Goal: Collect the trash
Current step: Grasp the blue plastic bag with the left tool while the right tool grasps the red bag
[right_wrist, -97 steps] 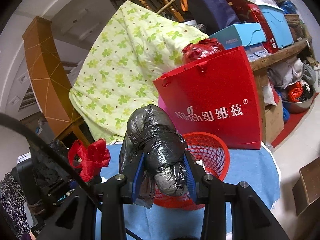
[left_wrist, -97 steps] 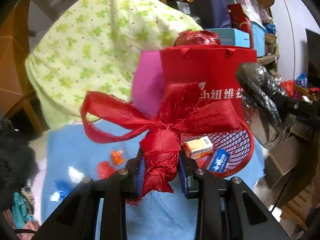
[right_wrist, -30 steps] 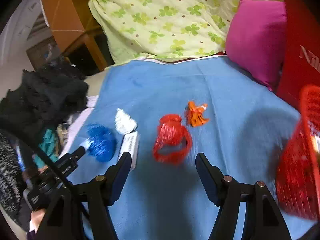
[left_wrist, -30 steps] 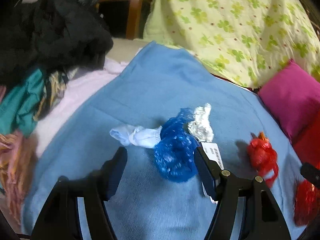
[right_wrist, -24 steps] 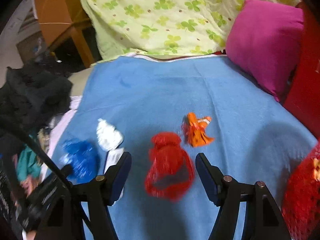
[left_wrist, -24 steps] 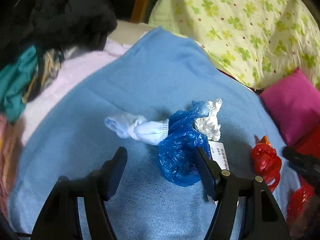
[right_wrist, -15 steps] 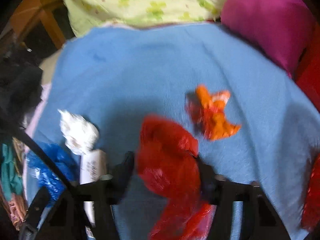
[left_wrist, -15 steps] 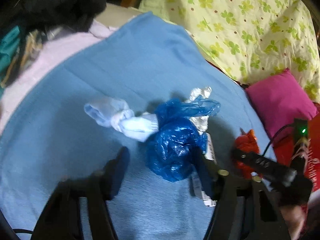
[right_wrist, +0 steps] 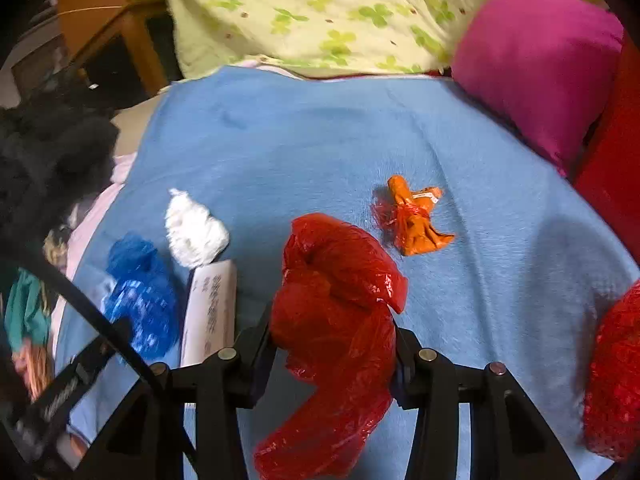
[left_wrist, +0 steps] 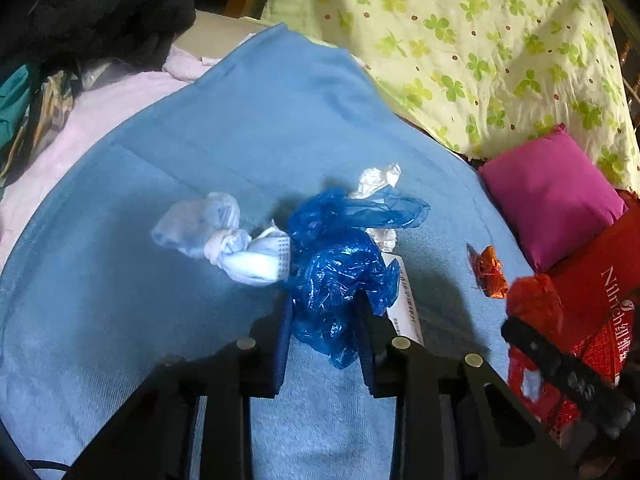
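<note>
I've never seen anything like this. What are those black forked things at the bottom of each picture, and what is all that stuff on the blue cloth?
Each black fork is a hand-held two-finger gripper; a person carries one in each hand. A wide-angle camera on each looks forward along its fingers, so you get one picture per hand. In the left-hand picture the left gripper has its jaws closing around a crumpled blue plastic bag. In the right-hand picture the right gripper has its jaws closing on a red plastic bag. Still lying on the blue cloth are an orange wrapper, a white crumpled wad, a small printed box and a pale knotted bag. A magenta pillow sits at the back.
</note>
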